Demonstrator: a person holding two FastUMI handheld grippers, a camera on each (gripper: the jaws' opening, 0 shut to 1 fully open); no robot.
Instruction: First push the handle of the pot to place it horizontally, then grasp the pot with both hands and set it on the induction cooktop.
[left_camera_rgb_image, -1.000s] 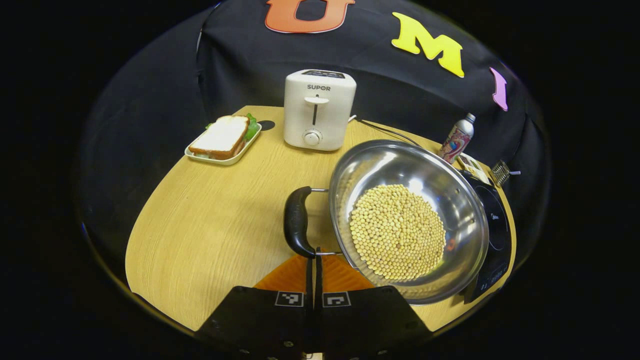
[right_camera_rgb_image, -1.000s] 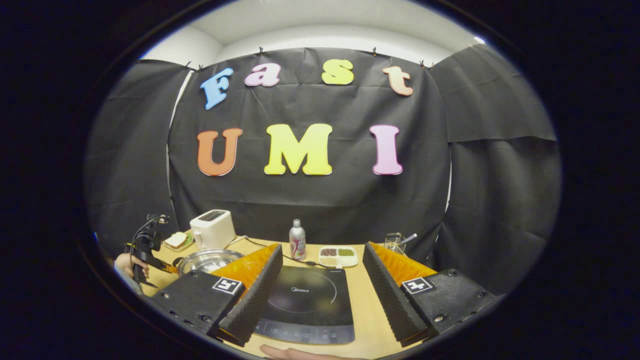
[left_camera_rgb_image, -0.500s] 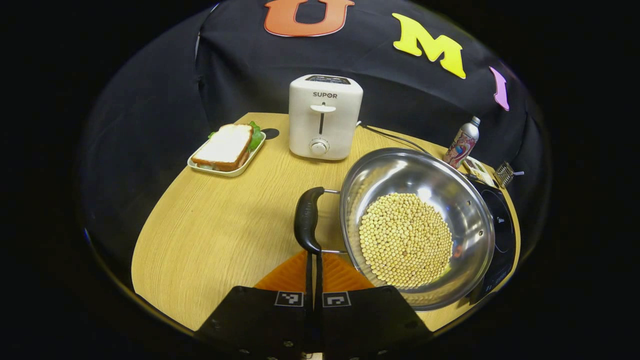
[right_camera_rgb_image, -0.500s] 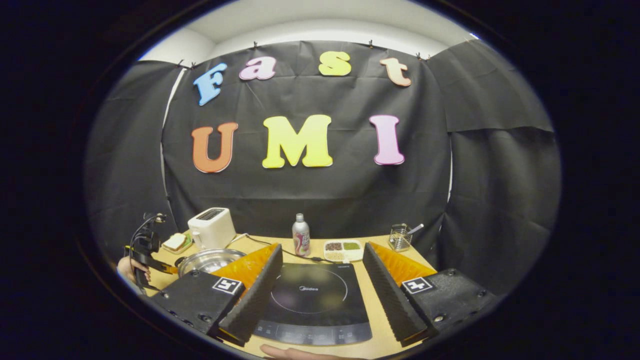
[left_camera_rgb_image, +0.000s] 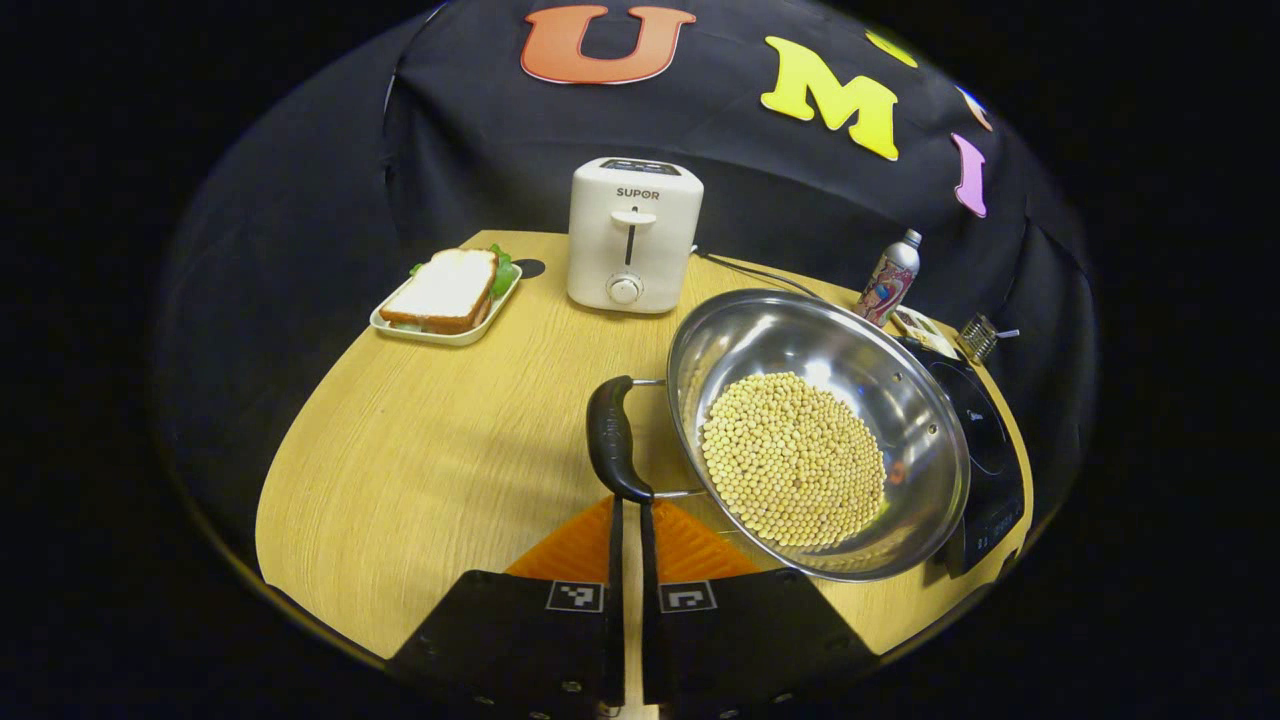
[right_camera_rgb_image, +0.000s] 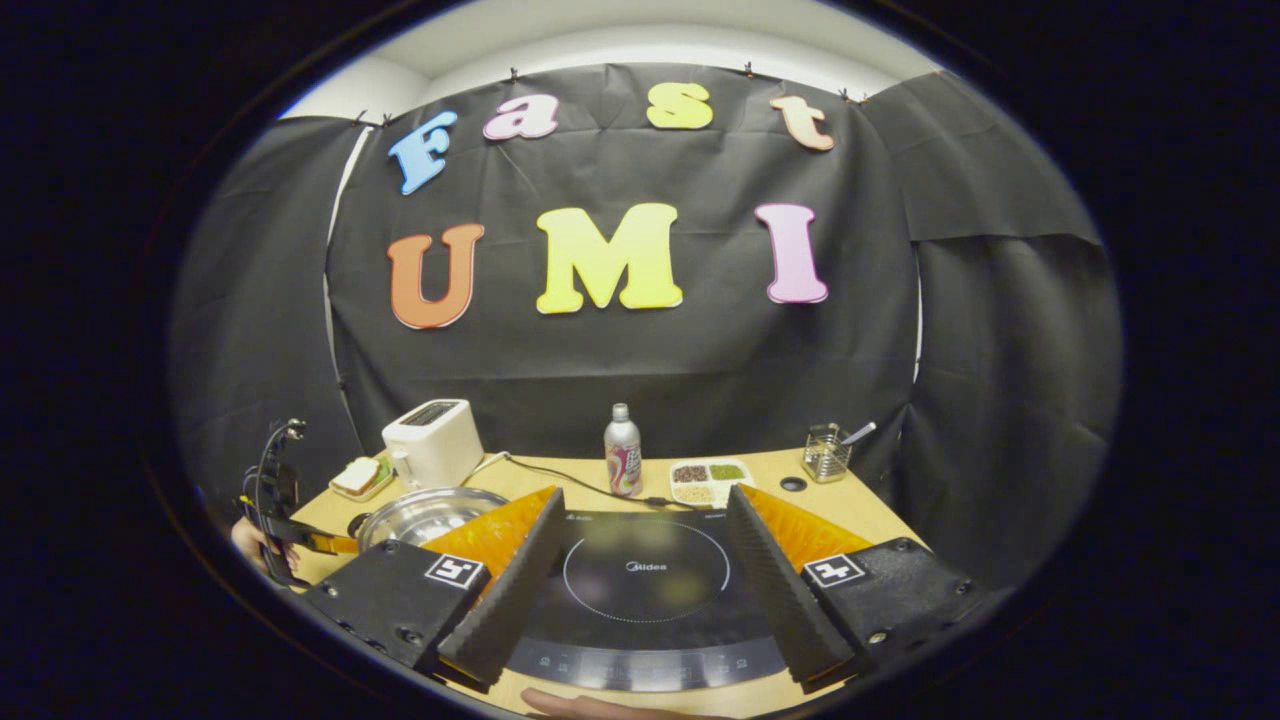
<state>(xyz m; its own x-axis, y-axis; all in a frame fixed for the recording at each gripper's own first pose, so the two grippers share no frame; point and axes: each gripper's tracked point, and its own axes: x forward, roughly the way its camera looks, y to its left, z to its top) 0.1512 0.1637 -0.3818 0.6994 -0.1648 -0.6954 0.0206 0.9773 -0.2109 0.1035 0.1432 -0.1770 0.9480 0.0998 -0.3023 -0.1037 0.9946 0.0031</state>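
Note:
A steel pot (left_camera_rgb_image: 905, 400) holding pale beans stands on the wooden table, its black side handle (left_camera_rgb_image: 611, 437) pointing toward me. My left gripper (left_camera_rgb_image: 628, 508) is shut with nothing held, its tips right at the handle's near end. The black induction cooktop (left_camera_rgb_image: 985, 450) lies just right of the pot, touching or nearly touching it. In the right gripper view my right gripper (right_camera_rgb_image: 645, 497) hangs open low over the cooktop (right_camera_rgb_image: 645, 590). There the pot (right_camera_rgb_image: 425, 512) sits at the left, with the left gripper (right_camera_rgb_image: 300, 540) beside it.
A white toaster (left_camera_rgb_image: 632, 235) and a sandwich on a tray (left_camera_rgb_image: 445, 295) stand at the back left. A bottle (left_camera_rgb_image: 888, 280), a divided dish (right_camera_rgb_image: 708, 482) and a wire holder (right_camera_rgb_image: 825, 455) line the back behind the cooktop. A hand (right_camera_rgb_image: 590, 705) shows at the near table edge.
The left gripper stays shut at the handle's end and its view has drawn back a little. The right gripper has dipped toward the cooktop, which now looks larger between its fingers.

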